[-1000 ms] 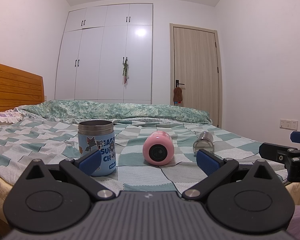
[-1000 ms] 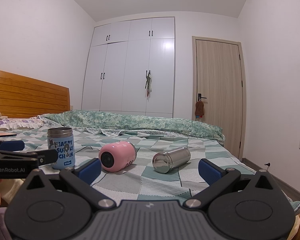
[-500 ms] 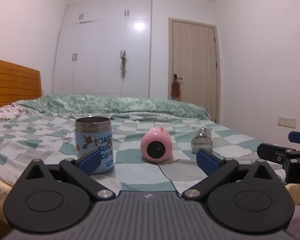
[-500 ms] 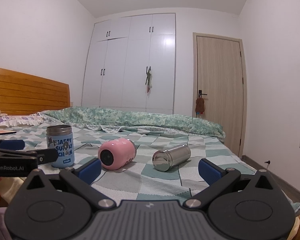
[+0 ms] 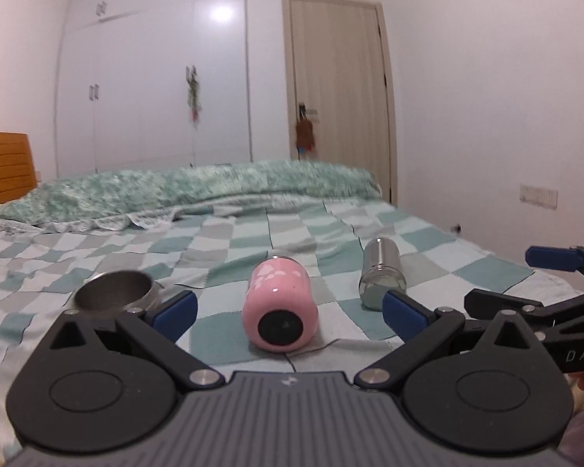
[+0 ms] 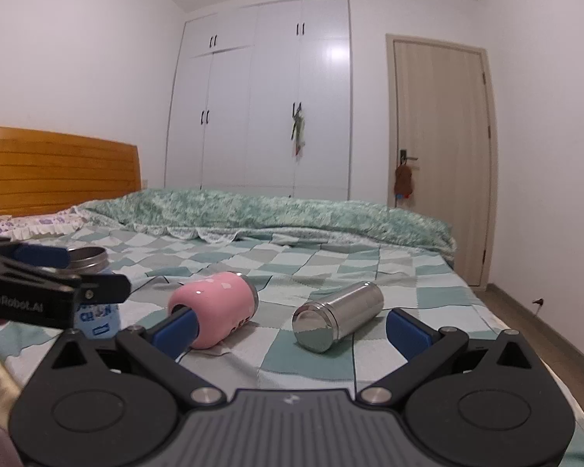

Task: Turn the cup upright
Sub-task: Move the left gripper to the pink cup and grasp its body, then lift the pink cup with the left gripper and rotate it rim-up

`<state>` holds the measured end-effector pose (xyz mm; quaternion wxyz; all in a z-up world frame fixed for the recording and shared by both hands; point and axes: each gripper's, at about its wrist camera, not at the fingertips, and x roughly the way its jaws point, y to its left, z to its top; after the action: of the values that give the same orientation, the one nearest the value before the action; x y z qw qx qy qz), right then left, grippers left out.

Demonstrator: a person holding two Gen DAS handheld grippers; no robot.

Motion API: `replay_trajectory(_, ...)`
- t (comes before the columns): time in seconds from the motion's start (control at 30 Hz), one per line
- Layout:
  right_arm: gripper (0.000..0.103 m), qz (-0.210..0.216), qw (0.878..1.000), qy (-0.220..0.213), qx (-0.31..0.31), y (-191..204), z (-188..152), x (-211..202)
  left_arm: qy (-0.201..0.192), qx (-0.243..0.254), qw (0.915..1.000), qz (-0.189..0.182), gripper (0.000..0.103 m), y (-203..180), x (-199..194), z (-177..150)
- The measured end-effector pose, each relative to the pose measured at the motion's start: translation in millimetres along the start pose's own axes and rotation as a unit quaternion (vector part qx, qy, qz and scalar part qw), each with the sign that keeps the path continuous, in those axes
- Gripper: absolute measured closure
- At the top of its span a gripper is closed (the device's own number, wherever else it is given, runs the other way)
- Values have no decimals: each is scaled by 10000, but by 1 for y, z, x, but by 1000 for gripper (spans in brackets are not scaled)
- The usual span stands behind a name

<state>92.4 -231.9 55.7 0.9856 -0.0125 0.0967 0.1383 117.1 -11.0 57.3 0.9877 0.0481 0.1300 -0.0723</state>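
A pink cup [image 5: 279,307] lies on its side on the checked bedspread, its dark end facing me; it also shows in the right wrist view [image 6: 216,313]. A steel cup [image 5: 381,274] lies on its side to its right, and it shows in the right wrist view [image 6: 336,315] too. A blue printed cup [image 6: 95,292] stands upright at the left; its steel rim [image 5: 115,290] shows in the left wrist view. My left gripper [image 5: 289,307] is open, just in front of and above the pink cup. My right gripper [image 6: 292,325] is open, in front of the steel cup.
The bed [image 6: 408,284] has a rumpled green quilt [image 6: 272,210] along its far side and a wooden headboard [image 6: 58,171] at the left. The bed's right edge drops to the floor [image 6: 545,319]. A white wardrobe and a door stand behind.
Both grippers have risen and moved forward toward the cups. The left one now looks down on the pink cup and on the blue cup's rim. Both stay open.
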Motion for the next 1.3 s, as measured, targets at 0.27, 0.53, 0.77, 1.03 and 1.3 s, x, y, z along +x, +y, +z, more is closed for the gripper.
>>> replay_trajectory(0.27,0,272,9987,411,-128,-24,23,74,744,148,9971,-89,0,7,77,41)
replay_trajectory(0.53,0,478,9951,830,-253,-54,40,143,1610,276,9865,-87,0,5,157,63)
replay_trajectory(0.77,0,744,9874,1387,-173,-82,42,196,2649,249,9640,33,0,10,214,55)
replay_trajectory(1.03,0,852,9831,1620,-17,-95,30,220,3643,0,9312,146,3,21,251,45)
replay_trajectory(1.3,0,946,9821,1626,-91,-89,29,215,3837,-128,9233,94,19,16,251,43)
